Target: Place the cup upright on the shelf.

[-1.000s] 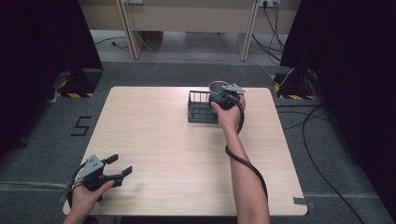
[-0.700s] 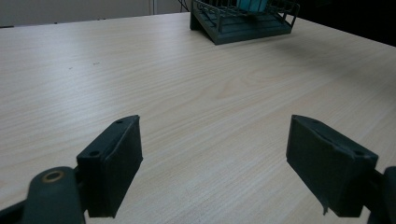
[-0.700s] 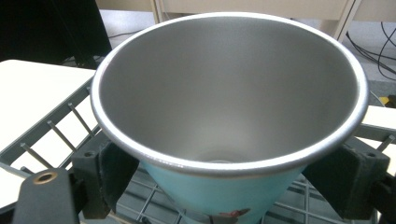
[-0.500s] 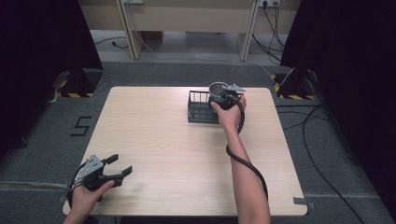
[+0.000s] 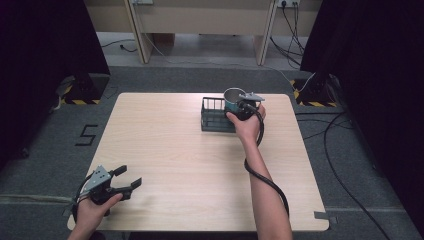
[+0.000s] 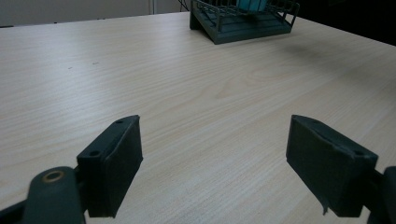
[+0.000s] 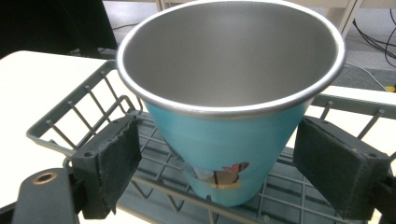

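The teal cup (image 7: 224, 140) stands upright in the wire rack (image 7: 74, 126) at the bench's far side. The right gripper (image 7: 219, 163) straddles it, jaws apart, not touching. Judging by this, the cup has either just been set down or is about to be grasped. The left gripper (image 5: 120, 182) rests spread apart, well away from the rack.

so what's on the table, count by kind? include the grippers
cup: 1, teal with a steel inside, standing in the rack
wire rack: 1, dark grey
left gripper: 1
right gripper: 1
total: 4
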Available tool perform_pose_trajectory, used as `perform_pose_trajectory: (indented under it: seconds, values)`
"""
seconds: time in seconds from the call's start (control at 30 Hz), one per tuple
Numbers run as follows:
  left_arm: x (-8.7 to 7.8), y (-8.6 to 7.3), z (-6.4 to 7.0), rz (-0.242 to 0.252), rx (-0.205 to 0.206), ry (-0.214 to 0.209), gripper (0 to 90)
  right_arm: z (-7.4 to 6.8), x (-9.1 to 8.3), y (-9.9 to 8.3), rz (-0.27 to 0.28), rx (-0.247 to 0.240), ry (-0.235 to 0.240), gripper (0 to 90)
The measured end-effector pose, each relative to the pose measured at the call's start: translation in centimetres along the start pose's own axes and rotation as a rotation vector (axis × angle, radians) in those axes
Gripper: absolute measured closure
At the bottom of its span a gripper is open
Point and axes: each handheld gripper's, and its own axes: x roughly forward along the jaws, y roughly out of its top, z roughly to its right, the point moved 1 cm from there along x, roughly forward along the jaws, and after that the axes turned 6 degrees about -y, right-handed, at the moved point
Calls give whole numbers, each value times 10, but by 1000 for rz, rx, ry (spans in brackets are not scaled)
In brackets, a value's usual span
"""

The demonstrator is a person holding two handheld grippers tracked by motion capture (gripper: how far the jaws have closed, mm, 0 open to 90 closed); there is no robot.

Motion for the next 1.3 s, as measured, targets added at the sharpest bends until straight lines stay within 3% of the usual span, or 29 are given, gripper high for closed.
perform_pose_trajectory:
  seconds: [0.3, 0.6, 0.8, 1.3]
  values:
    - [0, 0, 0, -2, 1, 2, 179, 0, -9, -7, -22, -1, 2, 159]
    - [0, 0, 0, -3, 2, 2, 179, 1, -26, -8, 10, -13, 10, 158]
    - [0, 0, 0, -3, 3, 2, 179, 2, -35, -11, 11, -38, 21, 161]
    - [0, 0, 0, -3, 9, 7, 180, 9, -56, -27, 15, -49, 31, 182]
